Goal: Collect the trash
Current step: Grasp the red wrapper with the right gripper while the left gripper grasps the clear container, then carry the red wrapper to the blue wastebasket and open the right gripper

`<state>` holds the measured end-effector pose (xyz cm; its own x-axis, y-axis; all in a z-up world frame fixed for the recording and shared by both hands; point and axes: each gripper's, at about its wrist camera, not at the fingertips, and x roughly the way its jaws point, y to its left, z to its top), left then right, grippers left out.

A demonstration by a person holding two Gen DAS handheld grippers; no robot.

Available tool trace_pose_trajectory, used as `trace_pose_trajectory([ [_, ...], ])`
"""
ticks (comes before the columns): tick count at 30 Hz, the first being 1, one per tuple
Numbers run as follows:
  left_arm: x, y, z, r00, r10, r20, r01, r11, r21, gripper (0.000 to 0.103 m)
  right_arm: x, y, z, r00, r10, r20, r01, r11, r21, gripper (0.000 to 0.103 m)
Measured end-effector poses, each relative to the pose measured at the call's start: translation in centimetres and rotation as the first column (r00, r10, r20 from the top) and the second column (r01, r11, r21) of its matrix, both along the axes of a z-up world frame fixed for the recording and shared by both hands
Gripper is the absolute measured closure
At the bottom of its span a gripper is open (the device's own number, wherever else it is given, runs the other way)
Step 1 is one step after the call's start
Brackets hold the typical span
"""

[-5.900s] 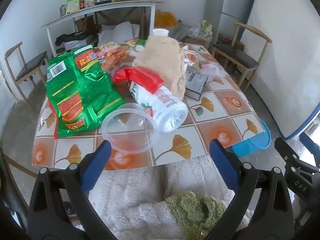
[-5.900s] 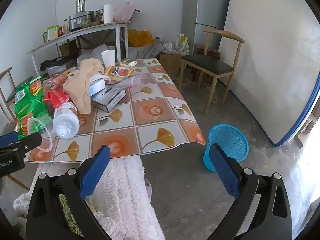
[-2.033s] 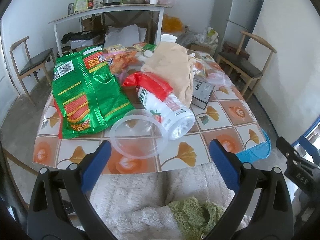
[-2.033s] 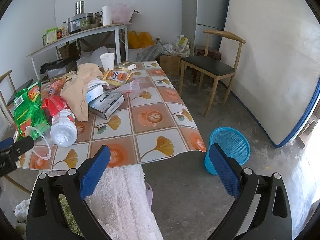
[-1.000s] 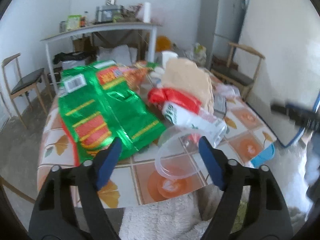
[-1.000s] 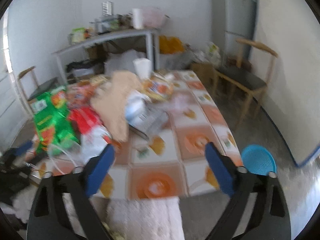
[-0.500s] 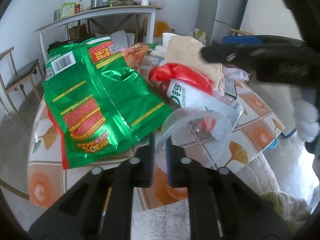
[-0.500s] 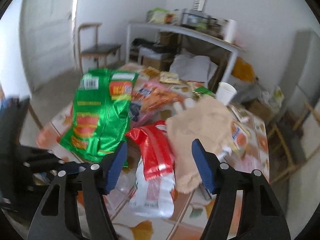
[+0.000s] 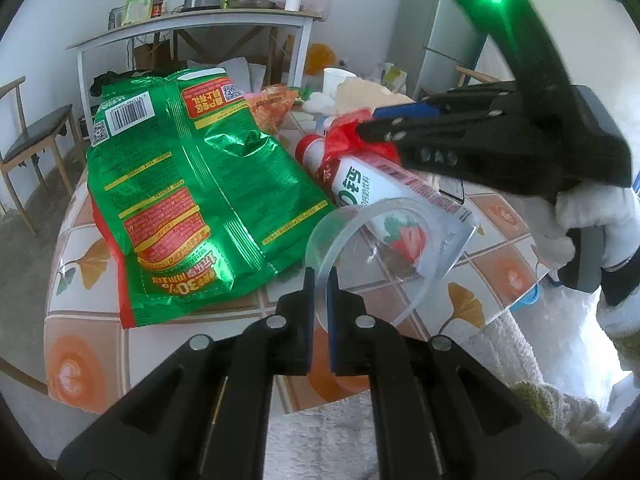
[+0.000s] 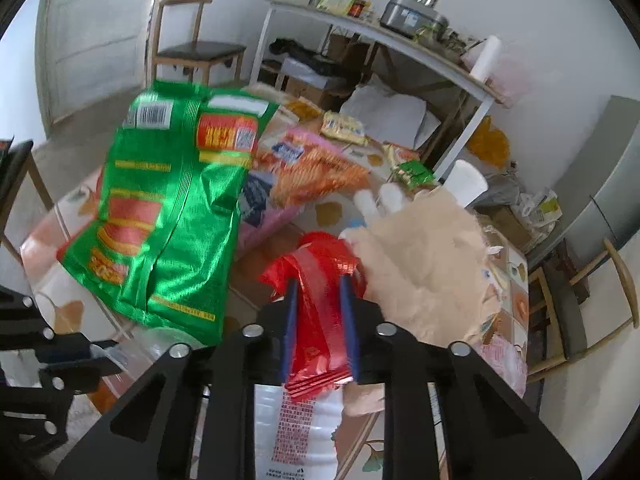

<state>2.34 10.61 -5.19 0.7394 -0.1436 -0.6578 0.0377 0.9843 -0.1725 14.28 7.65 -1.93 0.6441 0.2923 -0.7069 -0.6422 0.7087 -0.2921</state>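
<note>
Left tool (image 9: pixel 320 280) is clamped narrow on the rim of the clear tub (image 9: pixel 384 256), near edge pinched between the pads, so the tub tips up off the counter (image 9: pixel 80 344) and we see the bottle (image 9: pixel 384 196) through its wall. We read the rim grip as the easy choice: the wall is thin and the body is too wide to span.

Right tool (image 10: pixel 318 320) is closing on the red wrapper (image 10: pixel 320 280); the foil sits between the blue pads and looks pinched already, bunched up along its length. The wrapper lies draped over the bottle (image 10: pixel 296 428), so we judge a grab from above lifts it without dragging the bottle. In the left view the right tool (image 9: pixel 384 124) reaches across over the bottle's cap end, and the person's gloved hand (image 9: pixel 592 216) holds its grip.

Green bag (image 9: pixel 192 192) lies flat just beside both, untouched. Orange snack bag (image 10: pixel 312 176), tan cloth (image 10: pixel 432 268) and paper cup (image 10: pixel 464 184) are farther back on the counter. We see no bin in either view, so where this trash goes we cannot tell. Both picks look underway, nothing collected yet.
</note>
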Motion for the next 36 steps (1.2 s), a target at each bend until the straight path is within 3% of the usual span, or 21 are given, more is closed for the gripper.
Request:
trace_pose_trajectory([
  [5,-0.3,0.2,0.2,1.000,0.006,0.014,-0.006,1.000,-0.014,0.099,-0.1,-1.2,2.2,1.000,-0.022,0.001,0.022,0.995,0.097,0.089],
  [9,-0.5,0.3,0.3,1.000,0.009,0.020,-0.008,0.999,-0.031,0.099,0.1,-3.1,4.3,0.999,-0.026,-0.047,0.037,0.967,0.253,0.089],
  [14,-0.8,0.7,0.5,0.999,0.012,0.044,-0.009,0.997,-0.079,0.099,1.4,-5.8,6.3,0.990,0.046,-0.134,0.027,0.868,0.497,0.089],
  [17,-1.0,0.9,0.7,0.998,0.022,0.055,-0.018,0.996,-0.086,0.099,1.8,-7.3,7.7,0.981,0.114,-0.160,0.010,0.782,0.623,0.089],
  [22,-1.4,1.3,1.5,0.995,0.035,0.091,-0.026,0.995,-0.095,0.099,2.5,-9.5,9.2,0.963,0.188,-0.195,0.027,0.649,0.760,0.089],
  [24,-1.7,1.4,2.0,0.993,0.039,0.113,-0.028,0.995,-0.097,0.099,2.7,-10.4,9.5,0.961,0.189,-0.201,0.042,0.620,0.784,0.089],
  [36,-3.7,2.0,5.0,0.971,0.072,0.227,-0.047,0.992,-0.116,0.099,1.9,-13.4,10.4,0.976,0.126,-0.178,0.071,0.588,0.805,0.089],
])
